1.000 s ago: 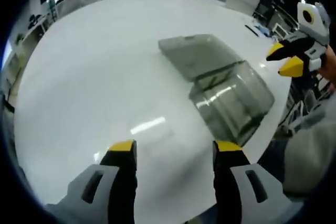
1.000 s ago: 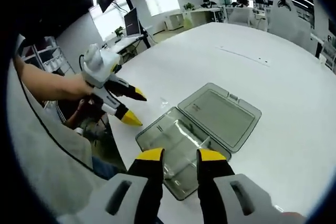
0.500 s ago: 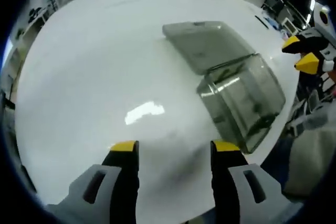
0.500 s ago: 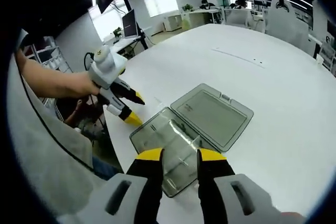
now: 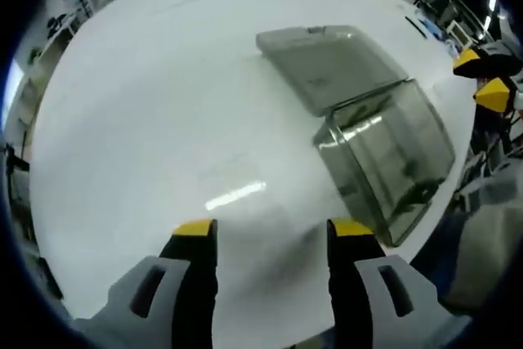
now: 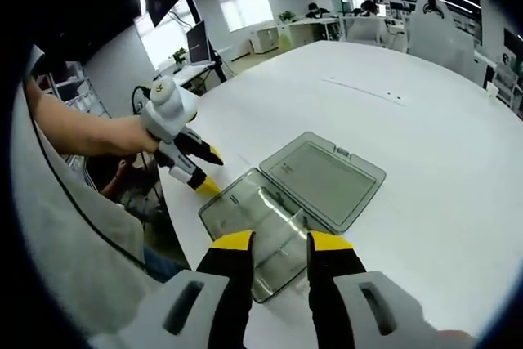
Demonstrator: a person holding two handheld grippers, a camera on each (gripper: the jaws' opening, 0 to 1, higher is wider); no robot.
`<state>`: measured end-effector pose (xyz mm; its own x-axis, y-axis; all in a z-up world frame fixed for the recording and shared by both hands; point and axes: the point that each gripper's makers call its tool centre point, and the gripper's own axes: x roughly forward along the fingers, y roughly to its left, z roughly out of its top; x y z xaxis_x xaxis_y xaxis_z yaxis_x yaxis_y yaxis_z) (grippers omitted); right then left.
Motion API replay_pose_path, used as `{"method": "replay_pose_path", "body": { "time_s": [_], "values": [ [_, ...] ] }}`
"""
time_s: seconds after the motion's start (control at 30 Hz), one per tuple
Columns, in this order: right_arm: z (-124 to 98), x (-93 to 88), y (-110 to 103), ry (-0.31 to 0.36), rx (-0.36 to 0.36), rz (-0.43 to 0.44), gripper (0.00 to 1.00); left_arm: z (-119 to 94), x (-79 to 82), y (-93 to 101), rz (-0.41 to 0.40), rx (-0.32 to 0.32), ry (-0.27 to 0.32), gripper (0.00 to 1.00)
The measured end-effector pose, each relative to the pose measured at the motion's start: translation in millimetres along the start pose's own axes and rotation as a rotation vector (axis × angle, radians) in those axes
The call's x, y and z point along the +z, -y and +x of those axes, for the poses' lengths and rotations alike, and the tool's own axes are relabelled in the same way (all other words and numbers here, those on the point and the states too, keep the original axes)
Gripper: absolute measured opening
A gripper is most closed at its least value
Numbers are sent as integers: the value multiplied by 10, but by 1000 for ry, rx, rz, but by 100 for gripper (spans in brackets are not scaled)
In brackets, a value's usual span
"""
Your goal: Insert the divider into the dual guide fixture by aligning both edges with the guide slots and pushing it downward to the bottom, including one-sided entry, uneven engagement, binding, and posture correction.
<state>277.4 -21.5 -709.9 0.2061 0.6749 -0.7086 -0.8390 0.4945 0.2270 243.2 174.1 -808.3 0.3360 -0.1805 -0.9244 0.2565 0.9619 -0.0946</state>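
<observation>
Smoky translucent plastic makes up the fixture box (image 6: 260,230), which lies near the desk (image 6: 425,161) edge with its hinged lid (image 6: 323,181) flung open flat beside it. The right tool (image 6: 278,241) hovers just above the box, jaws a little apart and holding nothing. The left tool (image 5: 265,230) hangs over bare desk with its jaws wide and empty; in the right gripper view it (image 6: 203,171) sits just beside the box's near corner.

Inside the box (image 5: 386,161) a thin clear panel seems to stand across the tray (image 6: 282,222), probably the divider, though glare and tinted walls make it hard to be sure how deep it sits or whether both edges are in their slots.

To do the step well, I judge that one tool should steady the box wall while the other takes the divider's top edge near its middle, levels it so both ends ride their guides together, and presses straight down. If one side binds, lifting slightly and squaring the panel beats forcing it.
</observation>
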Motion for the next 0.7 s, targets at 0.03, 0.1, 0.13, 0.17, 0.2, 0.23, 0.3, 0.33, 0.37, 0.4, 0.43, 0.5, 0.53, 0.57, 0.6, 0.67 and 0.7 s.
{"method": "replay_pose_path", "body": {
  "time_s": [0.03, 0.1, 0.13, 0.17, 0.2, 0.23, 0.3, 0.33, 0.37, 0.4, 0.43, 0.5, 0.53, 0.57, 0.6, 0.67, 0.7],
  "values": [
    [-6, -7, 4, 1, 0, 0, 21, 2, 3, -8, -2, 2, 1, 52],
    [-15, -25, 18, 0, -2, 3, 21, 3, 5, -11, -6, 3, 3, 52],
    [-16, -33, 23, 1, -1, 6, 21, 5, 2, -13, -7, 5, 1, 52],
    [-18, -39, 26, 1, -1, 7, 21, -1, -1, -7, -5, 6, -2, 52],
    [-22, -48, 29, 0, -1, 8, 21, 1, -8, -3, -2, 8, -7, 52],
    [-23, -51, 30, 0, -1, 8, 21, 10, -6, -9, -1, 9, -6, 52],
    [-31, -58, 28, 1, 0, 9, 21, 21, -12, -18, -3, 14, -11, 52],
    [-37, -61, 31, 3, 0, 10, 21, 16, -1, -21, -7, 17, -8, 52],
    [-40, -66, 33, 3, 0, 11, 21, 9, 3, -24, -9, 20, -7, 52],
    [-42, -72, 36, 3, 2, 13, 21, 10, 0, -25, -10, 21, -11, 52],
    [-44, -75, 37, 2, 2, 13, 21, 17, -4, -30, -11, 23, -15, 52],
    [-49, -78, 41, 1, 2, 10, 21, 21, -10, -49, -13, 33, -22, 52],
    [-51, -77, 43, 2, 2, 10, 21, 22, -11, -51, -14, 34, -24, 52],
    [-54, -75, 43, 4, 4, 12, 21, 25, -10, -49, -16, 33, -25, 51],
    [-55, -75, 45, 4, 4, 12, 21, 33, -17, -46, -14, 33, -31, 51],
    [-57, -80, 48, 2, 5, 10, 21, 51, -27, -52, -6, 39, -38, 51],
    [-60, -78, 50, 4, 4, 9, 21, 57, -36, -52, -14, 39, -43, 51]
  ]
}}
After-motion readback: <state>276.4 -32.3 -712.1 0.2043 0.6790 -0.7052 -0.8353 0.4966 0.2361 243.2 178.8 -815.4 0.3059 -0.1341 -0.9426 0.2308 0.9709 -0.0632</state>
